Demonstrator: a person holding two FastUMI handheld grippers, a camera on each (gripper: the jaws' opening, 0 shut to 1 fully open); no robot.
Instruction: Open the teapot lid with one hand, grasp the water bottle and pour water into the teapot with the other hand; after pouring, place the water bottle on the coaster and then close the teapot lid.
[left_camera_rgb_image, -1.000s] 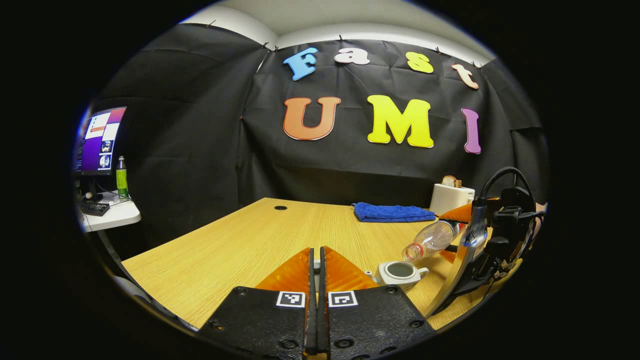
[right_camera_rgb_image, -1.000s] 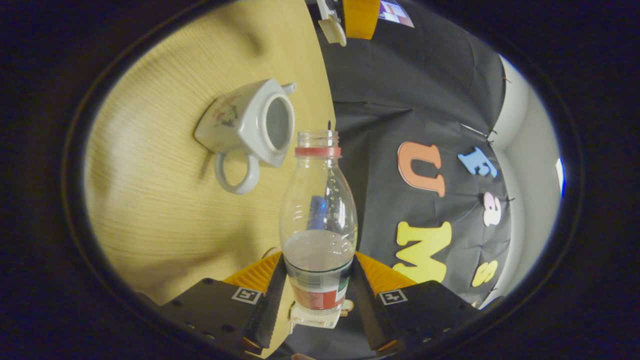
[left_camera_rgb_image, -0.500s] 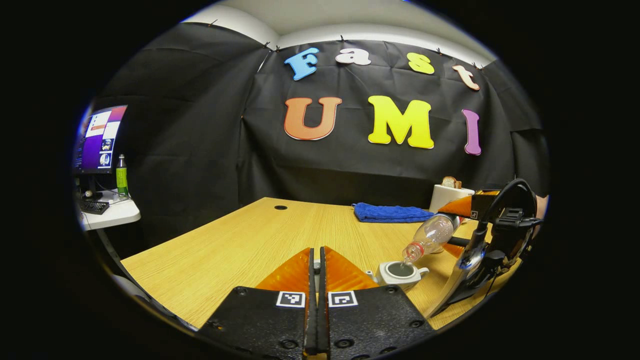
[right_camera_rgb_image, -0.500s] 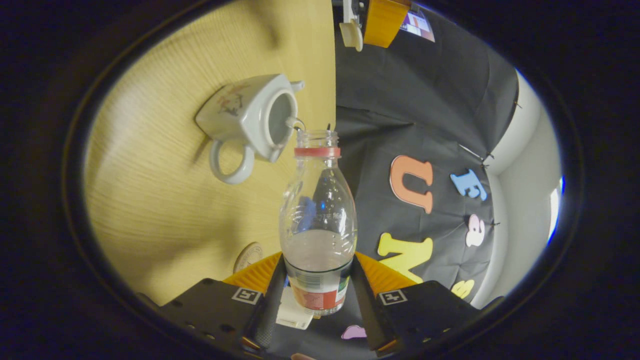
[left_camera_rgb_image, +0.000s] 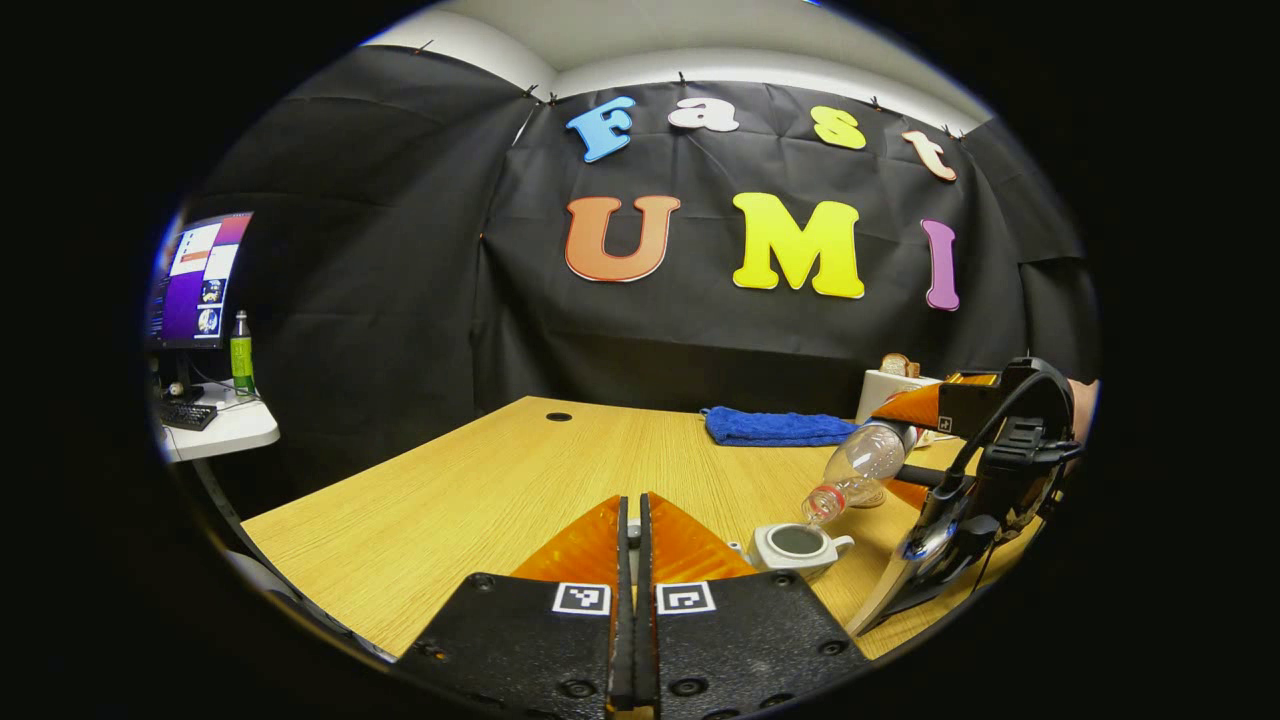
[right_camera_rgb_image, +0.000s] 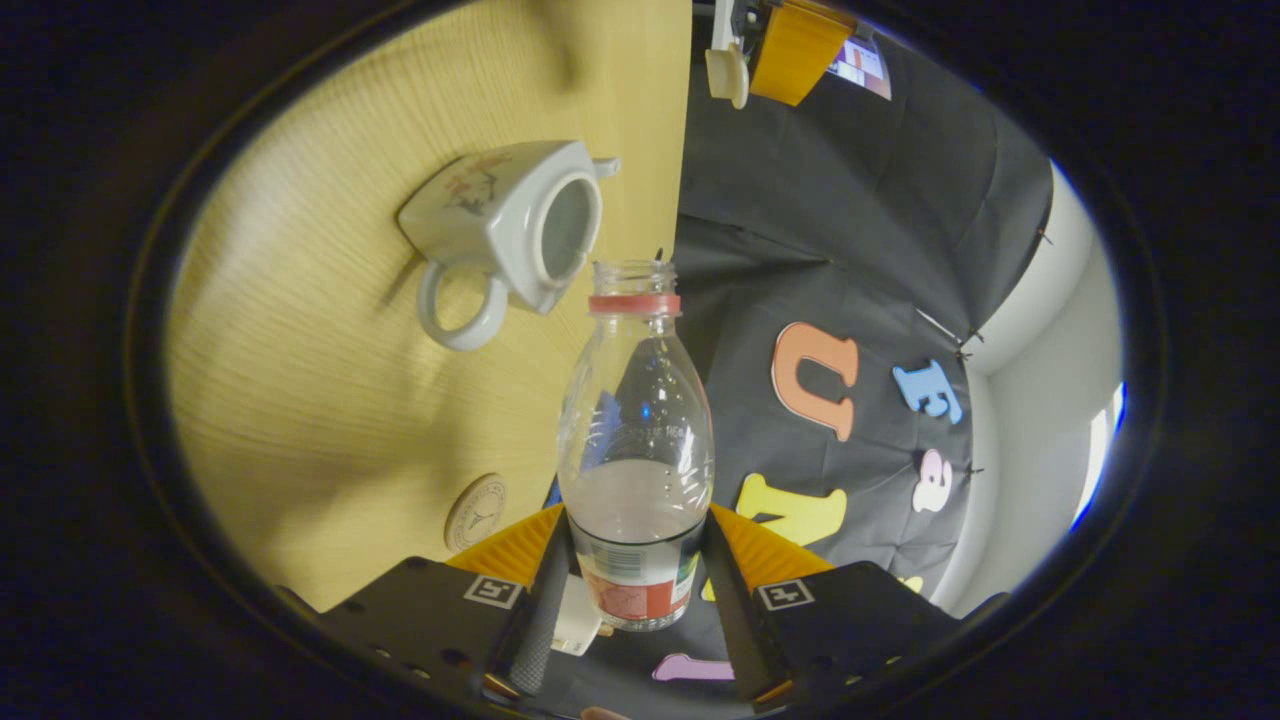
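1. Here the water bottle (right_camera_rgb_image: 636, 440) is clamped at its labelled base between both fingers of the right gripper (right_camera_rgb_image: 634, 590), tipped so its open mouth hangs just above the teapot (right_camera_rgb_image: 510, 225).
2. The teapot stands lidless on the wooden bench (left_camera_rgb_image: 480, 480) near its right side, its handle ring toward the right gripper's camera.
3. In the right gripper view, a round coaster (right_camera_rgb_image: 475, 512) lies flat on the bench, apart from the teapot and close to the gripper.
4. The left gripper (left_camera_rgb_image: 630, 540) is clenched, fingers pressed together; what they grasp cannot be told from its own view, though the right gripper view shows a small white lid (right_camera_rgb_image: 724, 70) beside it.
5. A folded blue cloth (left_camera_rgb_image: 775, 427) lies by the bench's far edge, a white toaster (left_camera_rgb_image: 885, 392) to its right.
6. Past the bench's left edge, a side table (left_camera_rgb_image: 225, 428) carries a monitor (left_camera_rgb_image: 195, 280) and a green bottle (left_camera_rgb_image: 241, 352).
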